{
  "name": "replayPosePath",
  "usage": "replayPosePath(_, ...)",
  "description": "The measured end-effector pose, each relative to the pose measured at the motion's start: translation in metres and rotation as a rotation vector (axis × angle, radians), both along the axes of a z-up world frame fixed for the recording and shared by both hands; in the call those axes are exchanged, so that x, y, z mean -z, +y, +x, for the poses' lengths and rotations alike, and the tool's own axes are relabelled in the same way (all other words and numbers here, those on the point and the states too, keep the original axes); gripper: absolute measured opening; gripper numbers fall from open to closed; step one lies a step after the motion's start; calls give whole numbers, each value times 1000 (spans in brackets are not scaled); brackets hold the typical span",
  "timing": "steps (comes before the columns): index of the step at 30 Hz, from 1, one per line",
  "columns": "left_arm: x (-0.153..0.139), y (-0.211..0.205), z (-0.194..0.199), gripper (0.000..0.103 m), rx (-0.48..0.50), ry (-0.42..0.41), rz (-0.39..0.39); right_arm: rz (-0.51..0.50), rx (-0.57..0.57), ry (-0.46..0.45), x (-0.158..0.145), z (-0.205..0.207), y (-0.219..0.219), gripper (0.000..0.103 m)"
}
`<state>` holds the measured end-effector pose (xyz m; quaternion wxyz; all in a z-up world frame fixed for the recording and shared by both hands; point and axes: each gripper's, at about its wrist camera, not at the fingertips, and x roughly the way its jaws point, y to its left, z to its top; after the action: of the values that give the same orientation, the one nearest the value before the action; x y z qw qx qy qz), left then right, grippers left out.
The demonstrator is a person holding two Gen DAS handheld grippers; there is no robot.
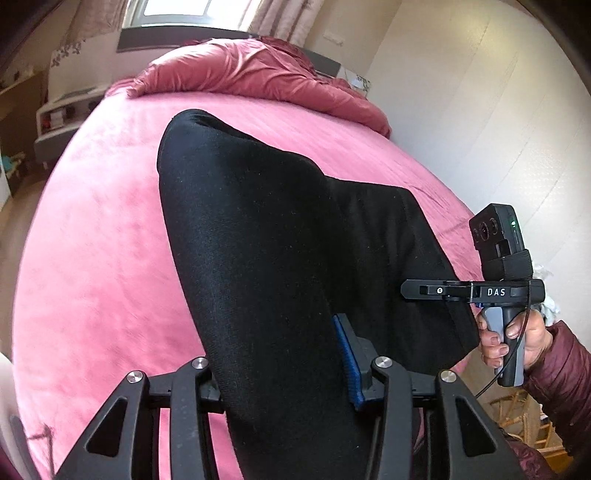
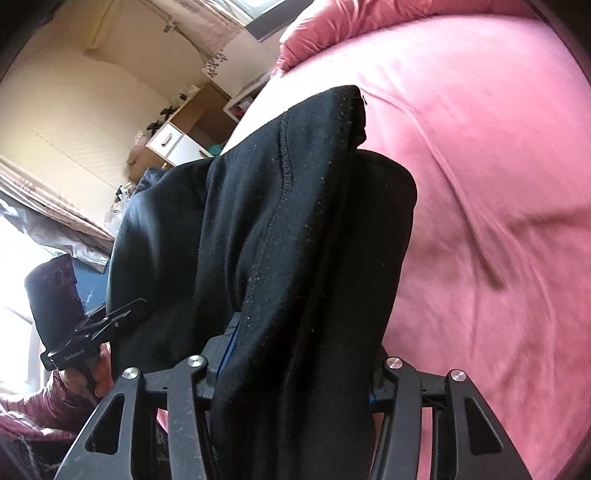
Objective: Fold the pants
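Cloth fills the space between my fingers on both sides. Nearest to me, my left gripper (image 1: 291,373) is clamped on a thick edge of the black pants (image 1: 280,229) — the blue pad (image 1: 349,363) presses against the fabric on one side, the other finger is buried under the fold. My right gripper (image 2: 295,373) has the same sort of bite: its jaws are pinched on a bunched edge of the pants (image 2: 295,221), stitched seam running up the middle of what I hold.

I judge I hold two points of one edge so that the cloth hangs as a flat sheet between them, ready to be carried over and laid onto itself. From each grip the fabric runs away and down towards the bed (image 1: 110,240), so the near end is raised while the far end looks to lie on the pink cover.

Further out in the left view, my right hand (image 1: 513,343) grips its handle just beside the pants' edge. Beyond that the bedspread runs bare up to a rumpled red duvet (image 1: 251,70) heaped at the head, under the window (image 1: 192,7) — room enough, I reckon, to set the fold down.
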<state>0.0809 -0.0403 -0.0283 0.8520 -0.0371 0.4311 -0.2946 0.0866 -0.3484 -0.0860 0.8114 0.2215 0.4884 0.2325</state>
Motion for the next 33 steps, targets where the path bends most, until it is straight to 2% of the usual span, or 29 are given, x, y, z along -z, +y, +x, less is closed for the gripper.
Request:
replayPosePath(11, 0, 11, 68, 46, -44, -20, 33, -31, -49, -29, -18, 71, 32, 52)
replayPosePath(20, 4, 27, 129, 47, -73, 7, 25, -61, -70, -21, -14, 126, 35, 51)
replayPosePath(23, 15, 32, 141, 47, -84, 63, 4, -56, -75, -1, -5, 137, 33, 51)
replayPosePath(25, 36, 39, 155, 51, -112, 141, -17, -59, -73, 36, 9, 147, 31, 51)
replayPosePath(26, 55, 45, 163, 58, -147, 206, -14, -63, -71, 60, 19, 152, 33, 51)
replayPosePath(27, 65, 49, 166, 63, -168, 231, -11, -83, -69, 86, 32, 157, 35, 52)
replayPosePath(28, 76, 59, 168, 72, -198, 258, -56, -78, -56, 109, 43, 159, 34, 57)
replayPosePath(30, 84, 66, 168, 73, -224, 293, -127, -22, -29, 106, 55, 157, 26, 58)
replayPosePath(33, 76, 63, 161, 73, -238, 252, -96, -43, -24, 80, 53, 150, 25, 59)
